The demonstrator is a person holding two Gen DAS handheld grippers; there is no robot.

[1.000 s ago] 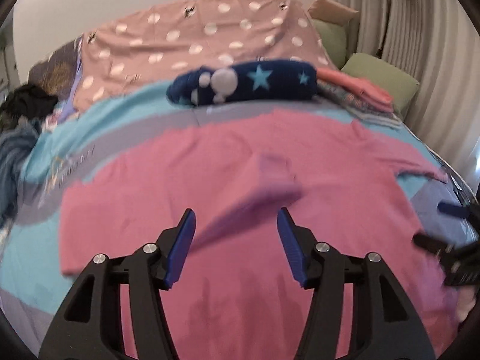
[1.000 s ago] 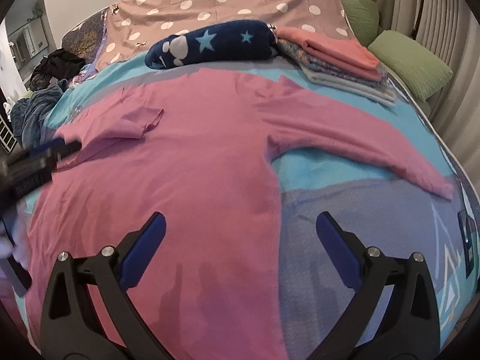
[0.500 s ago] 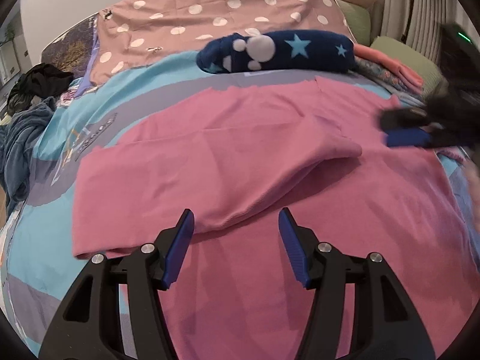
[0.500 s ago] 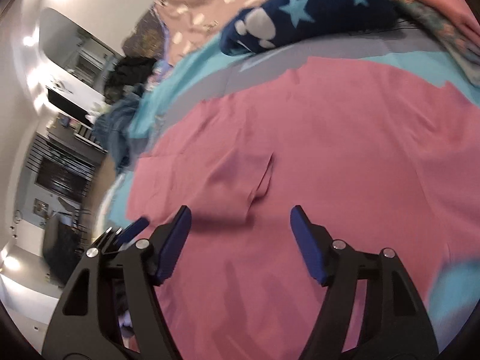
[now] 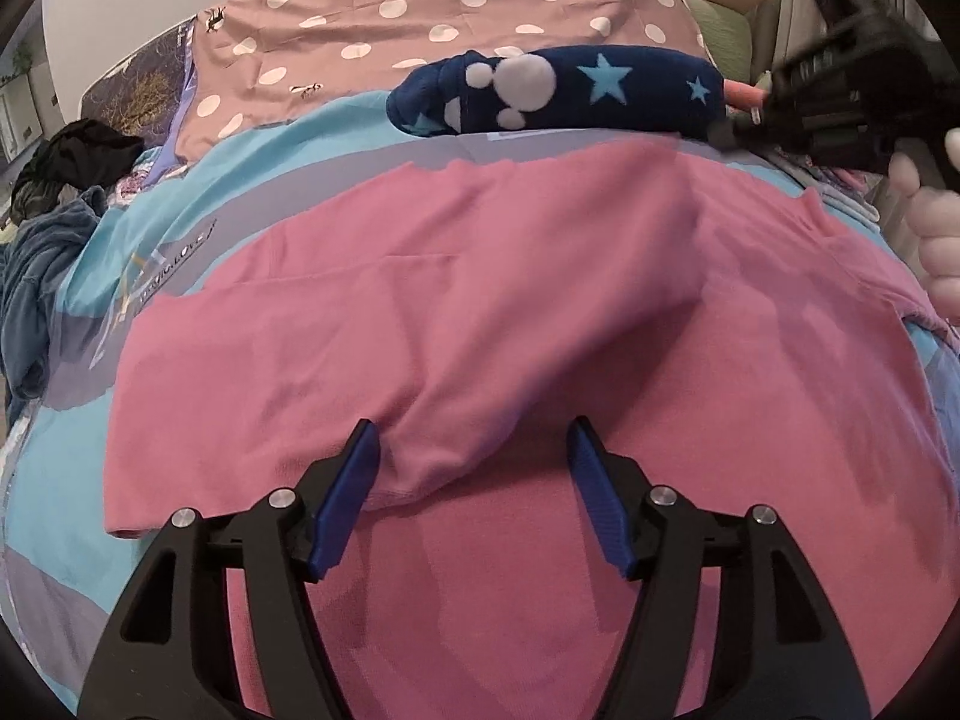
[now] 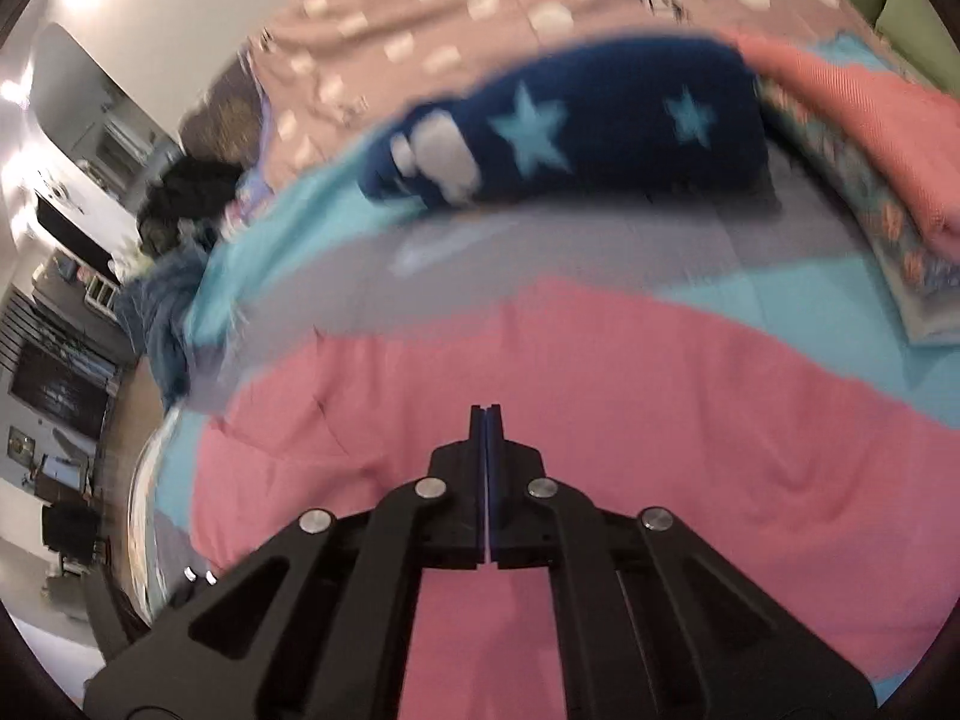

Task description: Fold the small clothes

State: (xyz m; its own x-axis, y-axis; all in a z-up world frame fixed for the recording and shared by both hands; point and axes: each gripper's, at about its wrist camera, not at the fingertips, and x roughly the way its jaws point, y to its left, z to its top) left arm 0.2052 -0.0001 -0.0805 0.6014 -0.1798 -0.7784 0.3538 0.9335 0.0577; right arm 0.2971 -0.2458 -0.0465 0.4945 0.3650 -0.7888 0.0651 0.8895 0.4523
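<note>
The pink shirt (image 5: 540, 312) lies flat on the bed (image 5: 72, 468). Its folded sleeve runs far-right from the left gripper (image 5: 474, 480), which is spread. The right gripper (image 6: 486, 420) is pressed together, holding nothing.

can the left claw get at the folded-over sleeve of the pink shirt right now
Probably yes. The left claw is open, and the folded sleeve end lies between its fingers with nothing on top. The right claw is shut, further up the pink shirt, out of the way.
</note>
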